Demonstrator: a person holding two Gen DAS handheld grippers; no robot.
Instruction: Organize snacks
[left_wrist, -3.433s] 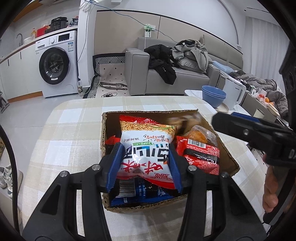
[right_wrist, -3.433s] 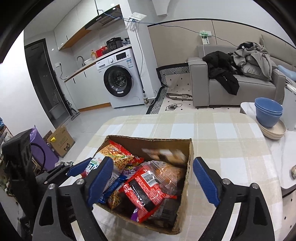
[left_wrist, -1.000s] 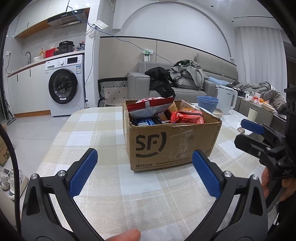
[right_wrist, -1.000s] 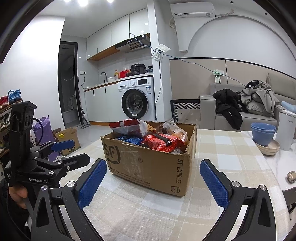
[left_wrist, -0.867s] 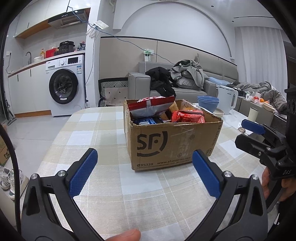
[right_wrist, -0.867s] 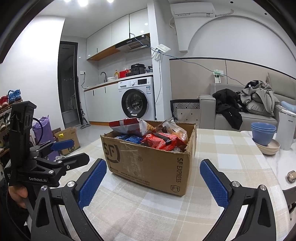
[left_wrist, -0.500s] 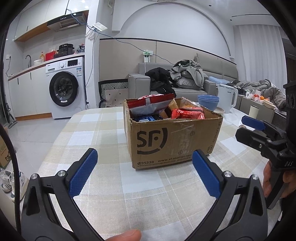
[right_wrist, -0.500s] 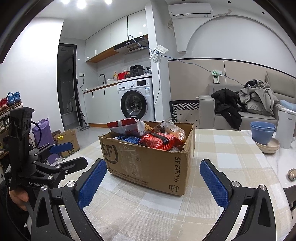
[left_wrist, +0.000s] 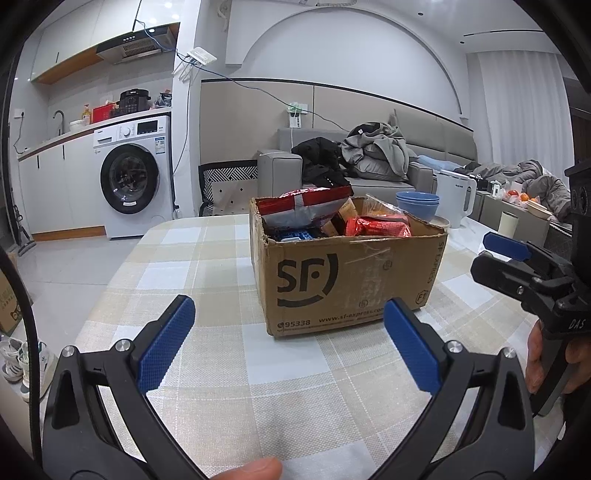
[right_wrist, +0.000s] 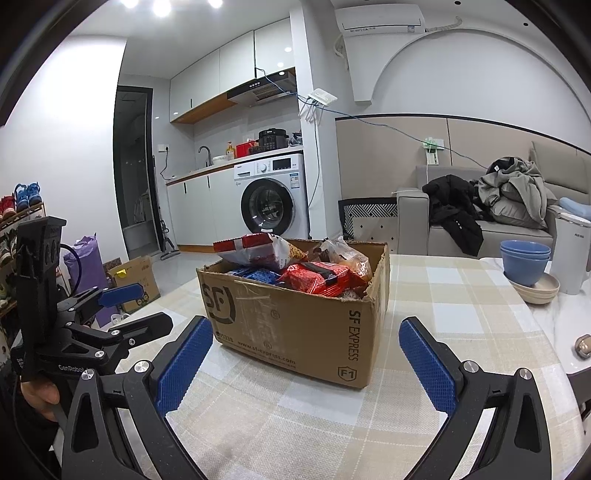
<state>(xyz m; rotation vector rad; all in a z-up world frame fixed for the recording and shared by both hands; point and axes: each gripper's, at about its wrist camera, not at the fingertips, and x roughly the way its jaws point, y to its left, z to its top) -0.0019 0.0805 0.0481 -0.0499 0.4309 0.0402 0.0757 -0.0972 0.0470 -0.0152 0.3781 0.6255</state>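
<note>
Both tongs are spread wide and hold nothing: your left tongs (left_wrist: 288, 339) hang low over the checked tablecloth (left_wrist: 207, 258) in front of the cardboard box (left_wrist: 347, 273), and your right tongs (right_wrist: 306, 363) sit just as low off the box's right front corner, also apart from it.

From the look of it, every snack is already in the box and nothing loose lies on the cloth, so the step in hand is most likely a last check or a small tidy. If you do go back in, come at the box from above, not from this low angle, since the front wall stands between your fingers and the packets.

Working from left to right: the red and silver bag (left_wrist: 303, 210) sits highest, tilted and leaning over the left rear rim, so it is the one most likely to slide out. Pinch it across the flat body, gently, because it looks puffy and crinkly and would crush or slip. Below it lie blue packets (left_wrist: 295, 234), mostly hidden. Next comes a brown packet (left_wrist: 345, 216) wedged upright in the middle, then a red packet (left_wrist: 380, 226) lying flat near the right side, with a clear wrapper (left_wrist: 376, 207) poking up behind it.

The box itself stands square near the middle of the table, its flaps gone or folded away, its top open and fairly full.
</note>
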